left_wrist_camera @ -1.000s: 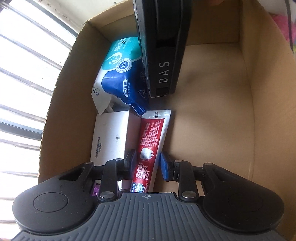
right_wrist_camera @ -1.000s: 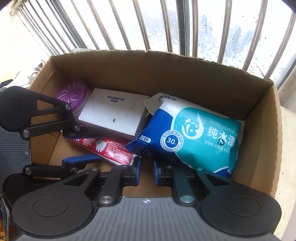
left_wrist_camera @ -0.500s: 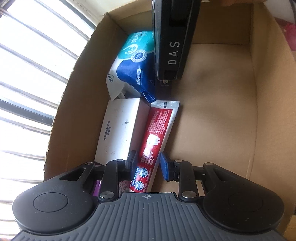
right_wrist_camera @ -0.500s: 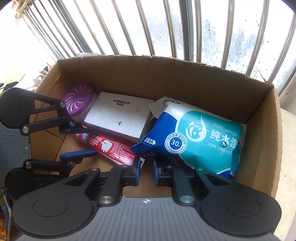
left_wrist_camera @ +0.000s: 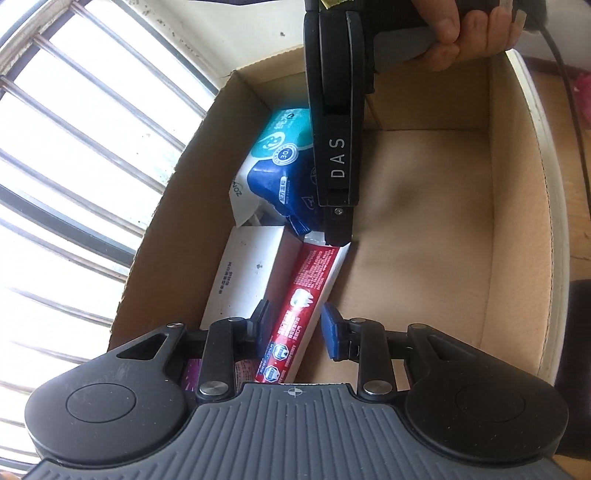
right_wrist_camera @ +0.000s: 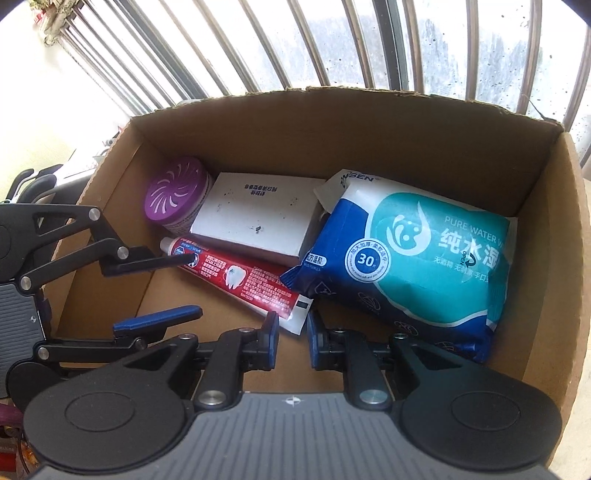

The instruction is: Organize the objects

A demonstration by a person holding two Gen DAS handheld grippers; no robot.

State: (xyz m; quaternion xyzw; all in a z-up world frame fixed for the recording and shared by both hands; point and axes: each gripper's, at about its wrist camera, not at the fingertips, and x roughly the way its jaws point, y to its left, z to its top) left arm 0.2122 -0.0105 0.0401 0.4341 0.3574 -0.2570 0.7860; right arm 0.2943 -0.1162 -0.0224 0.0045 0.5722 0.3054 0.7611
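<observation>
A cardboard box (right_wrist_camera: pixel 332 140) holds a red toothpaste tube (right_wrist_camera: pixel 240 277), a white carton (right_wrist_camera: pixel 255 214), a blue-and-teal wipes pack (right_wrist_camera: pixel 406 258) and a purple round container (right_wrist_camera: pixel 173 192). My right gripper (right_wrist_camera: pixel 291 317) hovers at the tube's crimped white end. Its jaws are opening by a narrow gap and do not press the tube. In the left wrist view its tip (left_wrist_camera: pixel 338 238) meets that end. My left gripper (right_wrist_camera: pixel 195 284) hangs above the tube's cap end, fingers apart with nothing between them. From its own camera, the left gripper (left_wrist_camera: pixel 295 310) sits over the tube (left_wrist_camera: pixel 306 280).
Window bars (right_wrist_camera: pixel 369 44) run behind the box's far wall. A hand (left_wrist_camera: pixel 469 33) holds the right gripper's handle. Bare cardboard floor (left_wrist_camera: pixel 424 240) fills the box beside the tube. A white ledge (left_wrist_camera: pixel 546 184) borders the box's outer side.
The left gripper has risen and drawn back, so more of the box shows. The right gripper's jaws have widened slightly, and its view has tilted up a little.
</observation>
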